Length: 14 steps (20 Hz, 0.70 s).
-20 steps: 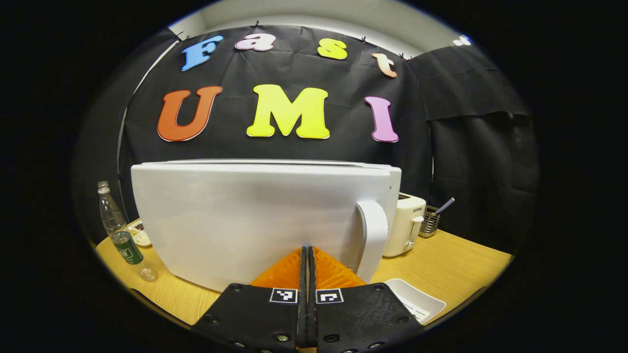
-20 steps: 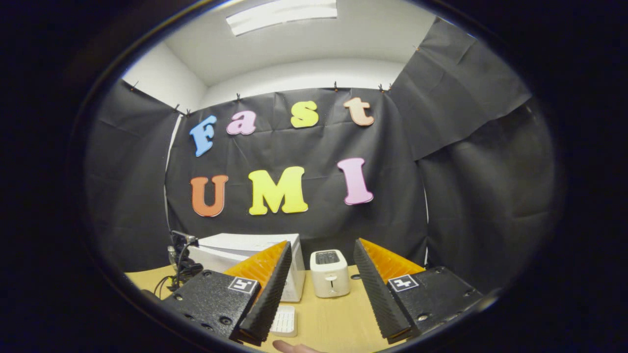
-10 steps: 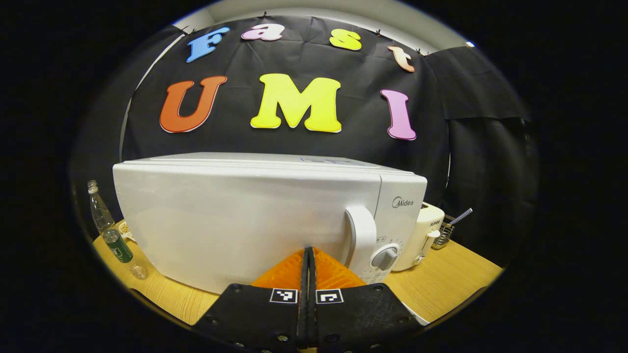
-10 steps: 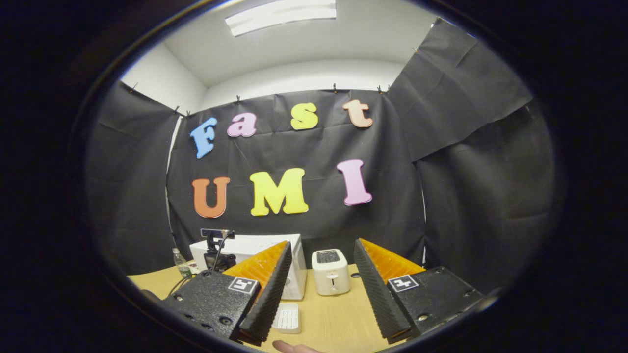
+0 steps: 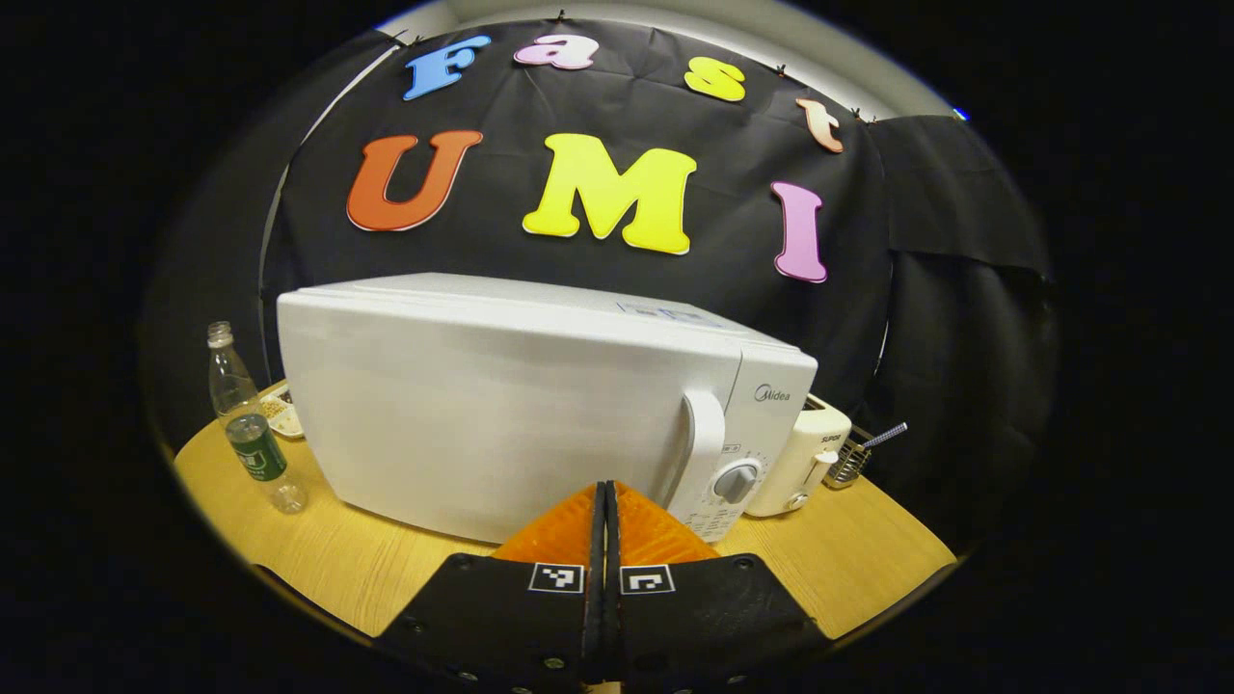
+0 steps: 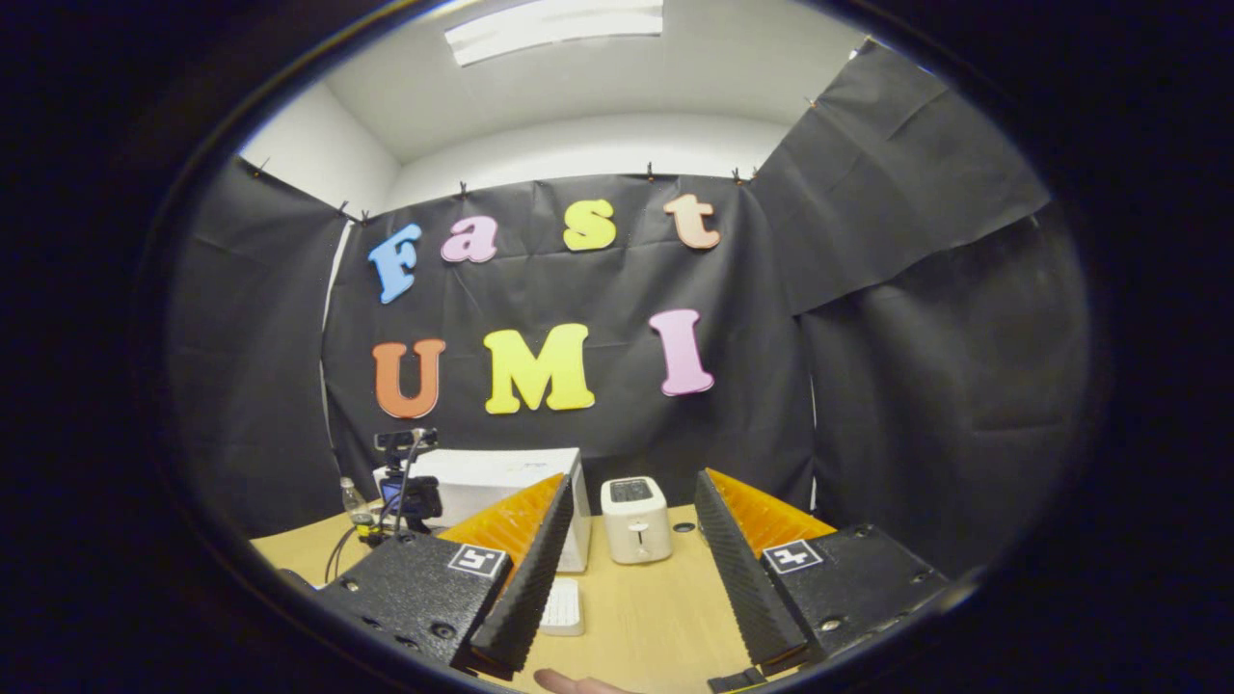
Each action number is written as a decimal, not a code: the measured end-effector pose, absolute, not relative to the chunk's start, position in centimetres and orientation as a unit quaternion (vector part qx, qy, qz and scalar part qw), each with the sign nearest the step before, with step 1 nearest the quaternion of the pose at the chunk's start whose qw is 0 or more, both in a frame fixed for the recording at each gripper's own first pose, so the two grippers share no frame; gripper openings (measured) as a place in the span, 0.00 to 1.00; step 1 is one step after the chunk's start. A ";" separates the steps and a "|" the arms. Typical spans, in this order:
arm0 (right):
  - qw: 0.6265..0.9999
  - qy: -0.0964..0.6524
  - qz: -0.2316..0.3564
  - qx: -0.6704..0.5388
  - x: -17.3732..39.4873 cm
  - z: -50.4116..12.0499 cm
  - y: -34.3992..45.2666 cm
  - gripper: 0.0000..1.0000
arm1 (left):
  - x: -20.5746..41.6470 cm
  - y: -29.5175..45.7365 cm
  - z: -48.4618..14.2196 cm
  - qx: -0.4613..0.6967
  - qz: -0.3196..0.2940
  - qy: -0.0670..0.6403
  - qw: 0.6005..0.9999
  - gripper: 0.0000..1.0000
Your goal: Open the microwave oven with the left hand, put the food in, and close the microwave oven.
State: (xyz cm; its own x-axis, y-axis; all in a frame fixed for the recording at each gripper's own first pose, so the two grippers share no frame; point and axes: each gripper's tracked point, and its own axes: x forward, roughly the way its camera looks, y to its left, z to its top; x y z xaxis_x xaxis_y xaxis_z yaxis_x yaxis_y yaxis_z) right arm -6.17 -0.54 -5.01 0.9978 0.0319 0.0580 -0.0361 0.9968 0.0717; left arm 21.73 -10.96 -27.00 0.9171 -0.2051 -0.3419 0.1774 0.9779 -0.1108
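My left gripper [image 5: 604, 501] fingers are pressed together, facing the closed microwave [image 5: 521, 405] door; my right gripper [image 6: 627, 540] fingers are wide, holding nothing.

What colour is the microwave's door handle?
White, like the rest of the microwave; the door handle shows best in the left gripper view.

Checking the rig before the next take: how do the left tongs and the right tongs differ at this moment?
The left tongs are shut, orange fingers pressed together with nothing between them; the right tongs stand wide open. The left tongs point at the closed microwave from close by; the right tongs frame the toaster from farther back. Both have orange ribbed fingers, black bodies and hold nothing.
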 end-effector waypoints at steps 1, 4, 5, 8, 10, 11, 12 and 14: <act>0.999 -0.029 0.017 0.037 -6.5 -5.1 -0.6 0.82 | 20.4 -10.6 -25.4 -0.030 -0.100 0.170 0.980 0.00; 0.999 -0.020 0.019 0.034 -7.0 -5.7 -0.6 0.82 | 16.6 -9.8 -20.4 -0.008 -0.104 0.128 0.986 0.00; 0.999 -0.025 0.030 0.037 -7.3 -5.5 -0.1 0.82 | 15.4 -9.0 -18.9 0.001 -0.095 0.119 0.988 0.00; 0.998 -0.025 0.033 0.038 -7.3 -5.4 0.1 0.82 | 10.9 -7.7 -15.6 0.004 -0.086 0.113 0.990 0.00; 0.999 -0.028 0.031 0.034 -7.3 -5.3 0.2 0.82 | 7.8 -7.0 -13.9 0.010 -0.085 0.105 0.991 0.13; 0.999 -0.029 0.031 0.034 -7.3 -5.1 0.2 0.82 | 6.5 -7.1 -12.8 0.014 -0.093 0.094 0.991 0.39; 0.999 -0.029 0.030 0.034 -7.3 -5.1 0.3 0.82 | 4.9 -6.8 -11.5 0.015 -0.098 0.085 0.991 0.66; 0.999 -0.024 0.027 0.036 -7.3 -5.2 0.2 0.82 | 2.4 -5.6 -9.9 0.015 -0.086 0.065 0.994 0.92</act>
